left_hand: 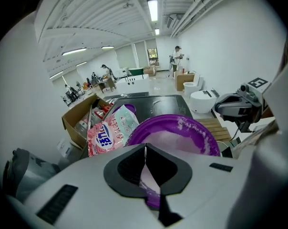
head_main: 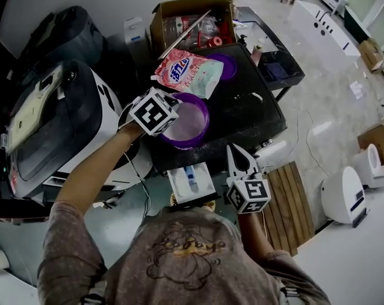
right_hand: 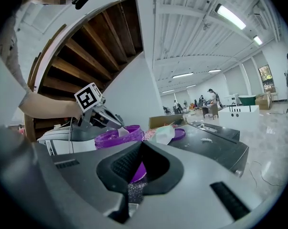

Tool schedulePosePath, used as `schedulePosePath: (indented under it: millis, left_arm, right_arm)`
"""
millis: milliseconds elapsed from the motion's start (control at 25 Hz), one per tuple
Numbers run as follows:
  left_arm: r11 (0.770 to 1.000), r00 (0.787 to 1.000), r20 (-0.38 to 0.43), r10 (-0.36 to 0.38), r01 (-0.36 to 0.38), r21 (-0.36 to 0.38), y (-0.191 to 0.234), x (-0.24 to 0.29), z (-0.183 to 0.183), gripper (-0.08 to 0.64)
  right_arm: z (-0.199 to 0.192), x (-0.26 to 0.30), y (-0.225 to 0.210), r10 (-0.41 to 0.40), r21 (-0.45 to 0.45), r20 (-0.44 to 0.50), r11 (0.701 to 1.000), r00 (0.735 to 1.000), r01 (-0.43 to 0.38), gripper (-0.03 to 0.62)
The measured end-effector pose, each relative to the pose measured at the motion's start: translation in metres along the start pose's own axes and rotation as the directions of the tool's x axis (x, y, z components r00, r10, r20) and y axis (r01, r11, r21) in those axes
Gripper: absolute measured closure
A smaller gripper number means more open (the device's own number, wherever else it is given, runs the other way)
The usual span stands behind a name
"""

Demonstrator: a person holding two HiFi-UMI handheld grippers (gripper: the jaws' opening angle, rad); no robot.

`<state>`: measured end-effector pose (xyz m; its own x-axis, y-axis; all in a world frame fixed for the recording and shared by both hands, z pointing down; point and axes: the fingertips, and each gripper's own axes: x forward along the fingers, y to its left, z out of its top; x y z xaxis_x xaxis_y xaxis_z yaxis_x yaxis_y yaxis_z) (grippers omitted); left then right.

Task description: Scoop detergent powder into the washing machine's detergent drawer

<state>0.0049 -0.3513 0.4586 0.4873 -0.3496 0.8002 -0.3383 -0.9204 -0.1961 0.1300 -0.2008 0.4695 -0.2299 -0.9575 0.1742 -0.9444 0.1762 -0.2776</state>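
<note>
One scoop (right_hand: pixel 123 131) in closed left tongs (left_hand: pixel 145 150), clearest in right gripper view

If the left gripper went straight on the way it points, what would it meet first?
The powder in the purple bowl, most likely: the left gripper, shut on a thin white scoop, points down into it. Depth is hard to judge.

Black table (head_main: pixel 249 113) carries purple bowl (head_main: pixel 205 123), detergent bag (head_main: pixel 187 72), seemingly a purple lid (head_main: pixel 229 65)

Strip lights (left_hand: pixel 152 8) line a ribbed white ceiling (left_hand: pixel 106 18) above a glossy pale floor (head_main: pixel 332 100), with a slatted wooden pallet (head_main: pixel 287 202) just right of the right gripper (head_main: pixel 232 149).
</note>
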Motion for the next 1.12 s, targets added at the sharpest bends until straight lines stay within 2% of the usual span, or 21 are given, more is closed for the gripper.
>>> schedulePosePath:
  millis: [280, 440, 560, 760, 1120]
  left_arm:
    - [0.997, 0.997, -0.080, 0.012, -0.006, 0.074, -0.004, 0.017, 0.001, 0.537]
    - [0.995, 0.995, -0.092, 0.022, -0.013, 0.102, -0.004, 0.021, 0.004, 0.537]
    - [0.991, 0.994, -0.088, 0.057, -0.046, 0.125, 0.004, 0.020, 0.009, 0.536]
    - [0.996, 0.994, -0.095, -0.057, 0.062, 0.057, -0.017, 0.028, 0.004, 0.535]
    - [0.993, 0.990, -0.113, -0.089, 0.097, 0.066, -0.027, 0.033, 0.003, 0.536]
  right_arm:
    - [-0.004, 0.000, -0.009, 0.009, -0.005, -0.006, 1.000, 1.000, -0.009, 0.591]
    - [-0.002, -0.001, -0.014, 0.002, 0.001, -0.001, 1.000, 1.000, -0.002, 0.591]
    - [-0.005, -0.002, -0.016, -0.001, 0.008, -0.001, 1.000, 1.000, 0.001, 0.591]
    - [-0.008, -0.004, -0.020, -0.005, 0.014, -0.001, 1.000, 1.000, 0.005, 0.591]
    - [-0.009, -0.006, -0.023, -0.021, 0.017, -0.003, 1.000, 1.000, 0.021, 0.591]
